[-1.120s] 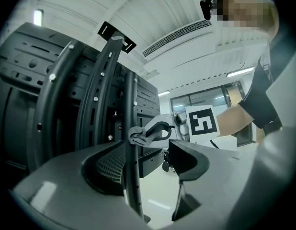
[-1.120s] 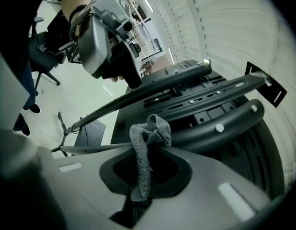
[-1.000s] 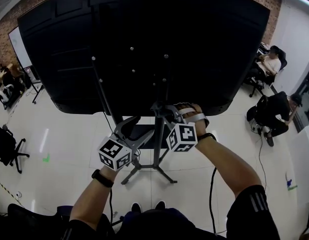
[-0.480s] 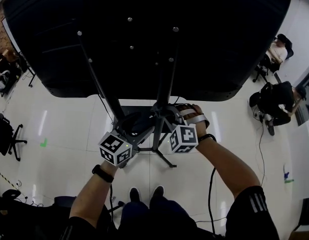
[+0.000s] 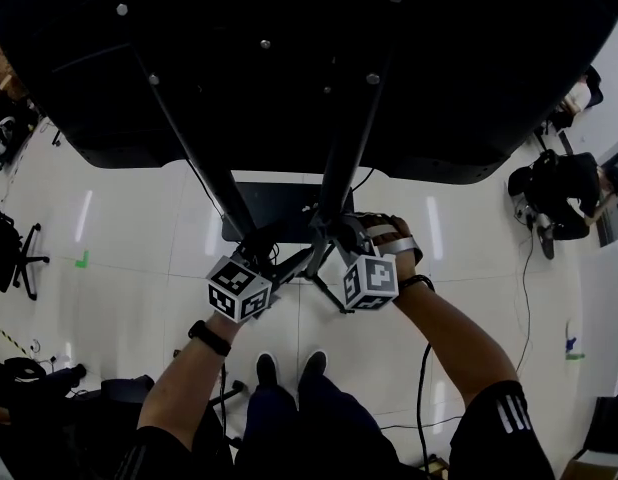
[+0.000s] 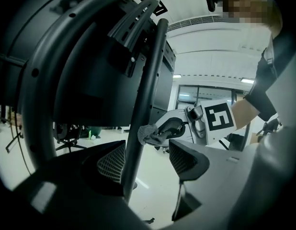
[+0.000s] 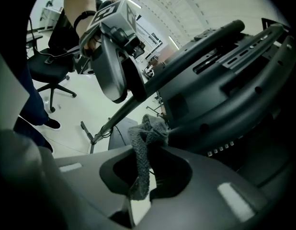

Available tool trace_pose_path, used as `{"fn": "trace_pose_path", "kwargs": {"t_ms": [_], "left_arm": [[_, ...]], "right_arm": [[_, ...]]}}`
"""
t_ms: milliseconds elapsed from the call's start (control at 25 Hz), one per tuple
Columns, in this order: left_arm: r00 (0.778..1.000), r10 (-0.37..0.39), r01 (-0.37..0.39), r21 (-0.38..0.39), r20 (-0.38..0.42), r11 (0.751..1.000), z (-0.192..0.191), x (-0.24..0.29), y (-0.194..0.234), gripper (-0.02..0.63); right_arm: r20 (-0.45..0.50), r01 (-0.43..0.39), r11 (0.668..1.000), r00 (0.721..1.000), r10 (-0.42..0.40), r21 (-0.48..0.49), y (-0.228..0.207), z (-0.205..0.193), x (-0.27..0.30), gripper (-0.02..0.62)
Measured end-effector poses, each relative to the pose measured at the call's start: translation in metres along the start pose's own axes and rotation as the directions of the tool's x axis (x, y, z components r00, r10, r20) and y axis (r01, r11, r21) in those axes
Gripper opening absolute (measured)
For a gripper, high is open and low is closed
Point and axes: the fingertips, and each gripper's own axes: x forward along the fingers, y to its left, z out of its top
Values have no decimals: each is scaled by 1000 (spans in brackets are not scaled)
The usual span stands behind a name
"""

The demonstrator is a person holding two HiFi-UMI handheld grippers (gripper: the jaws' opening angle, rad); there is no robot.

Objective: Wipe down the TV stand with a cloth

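Looming over me, the TV [image 5: 289,68] fills the top of the head view, its back toward me. The stand's pole [image 6: 147,95] runs down between the spread jaws of my left gripper [image 6: 149,163], close to one of them. My right gripper [image 7: 148,171] is pinched on the grey cloth [image 7: 147,138]. The cloth's bunched end touches that pole just beyond my left jaws.

The TV [image 5: 289,58] now fills the whole top of the head view, and its lower edge sits nearer the grippers, since the camera has come in under it. The left gripper [image 5: 261,258] has risen to about level with the right gripper [image 5: 331,230]. The shoes [image 5: 289,368] have stepped forward toward the stand's shelf [image 5: 274,213].
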Motion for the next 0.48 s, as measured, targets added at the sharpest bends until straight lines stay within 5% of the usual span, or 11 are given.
{"fn": "trace_pose_path", "kwargs": {"t_ms": [480], "left_arm": [[996, -37, 32, -62, -81, 998, -99, 30, 34, 313]], "right_arm": [[-31, -96, 993, 995, 98, 70, 90, -36, 73, 35]]}}
